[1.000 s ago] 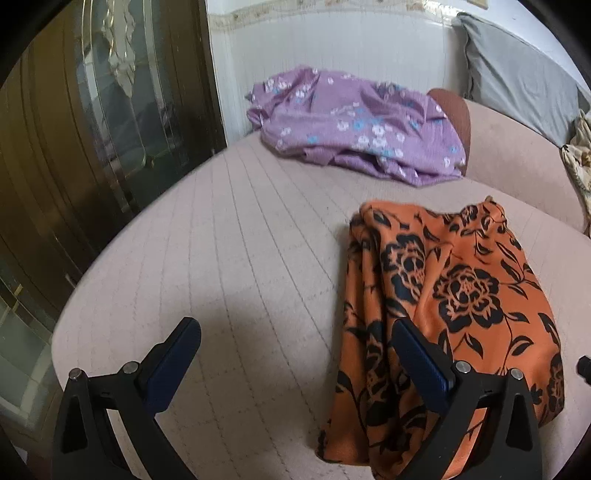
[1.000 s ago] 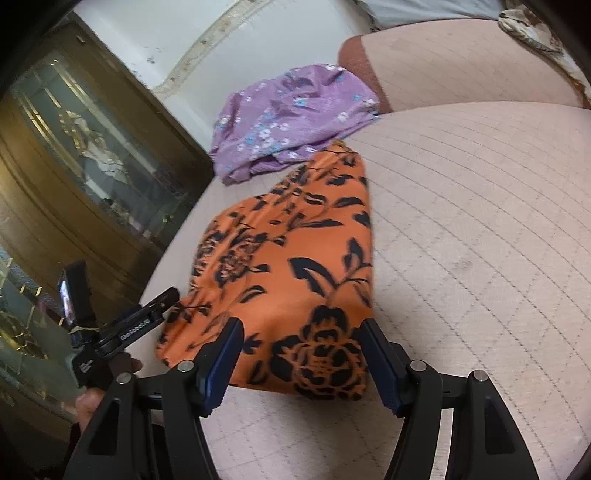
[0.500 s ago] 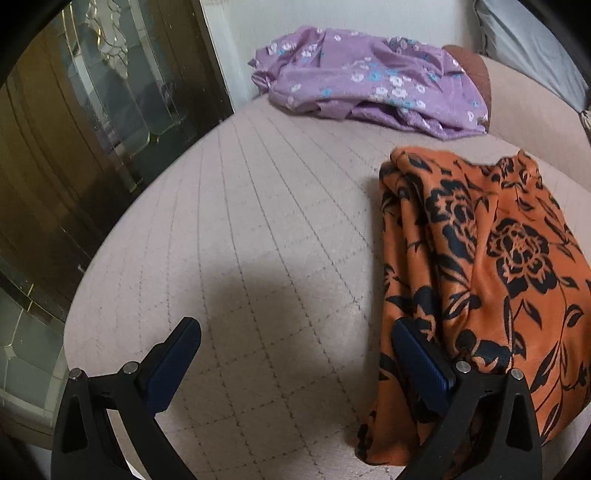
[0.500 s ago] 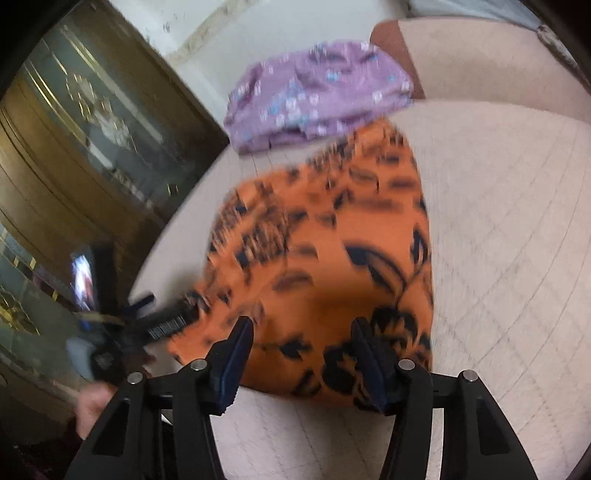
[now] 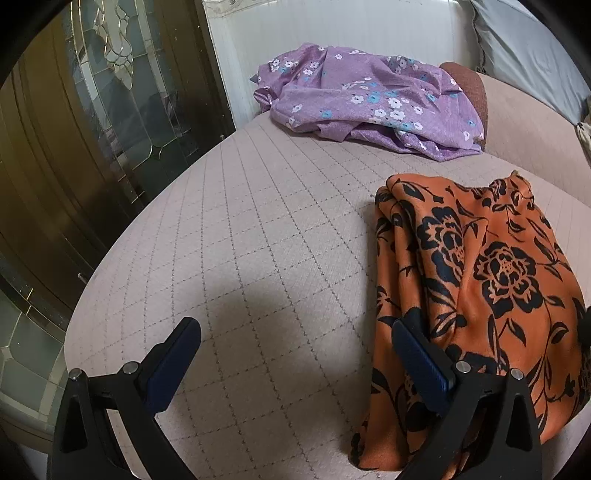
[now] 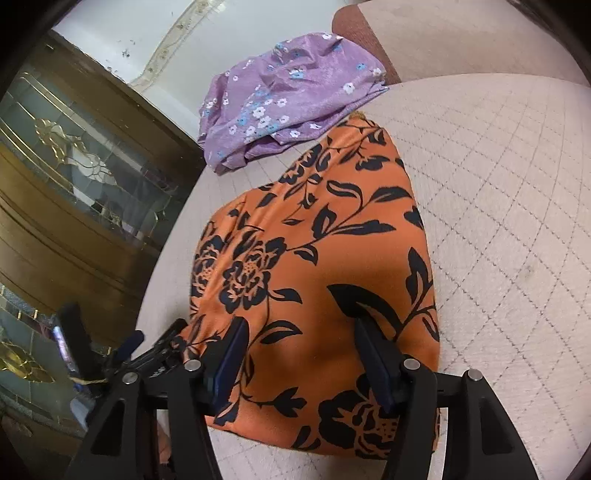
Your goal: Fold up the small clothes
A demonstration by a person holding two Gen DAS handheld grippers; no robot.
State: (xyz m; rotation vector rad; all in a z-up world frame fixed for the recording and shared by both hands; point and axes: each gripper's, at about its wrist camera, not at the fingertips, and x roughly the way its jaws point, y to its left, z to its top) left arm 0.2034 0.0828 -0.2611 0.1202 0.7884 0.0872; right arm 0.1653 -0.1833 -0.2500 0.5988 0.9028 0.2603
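On the quilted bed (image 5: pixel 266 236), just off the left edge of the orange cloth (image 5: pixel 491 295): left hand-held gripper (image 5: pixel 295 347), fingers spread wide, gripping nothing, its right finger (image 5: pixel 421 365) over the cloth's folded left edge, its left finger (image 5: pixel 173 358) over bare quilt. Above the near end of the orange cloth (image 6: pixel 317 258): right hand-held gripper (image 6: pixel 299 354), fingers parted, both fingertips over the fabric, nothing pinched between them; contact with the cloth impossible to tell. Left gripper (image 6: pixel 155 350) visible in the right wrist view at the cloth's left corner. Orange cloth with black flower print lying folded lengthwise and fairly flat on the bed, layered folds along its left side. Farther back, near the wall (image 5: pixel 332 26): purple floral cloth (image 5: pixel 369 96), crumpled in a heap, apart from the orange one in the left view, close to its far tip in the right view. At left, beside the bed: dark wooden cabinet (image 5: pixel 92 129) with leaded glass. At far right: grey pillow (image 5: pixel 524 51).
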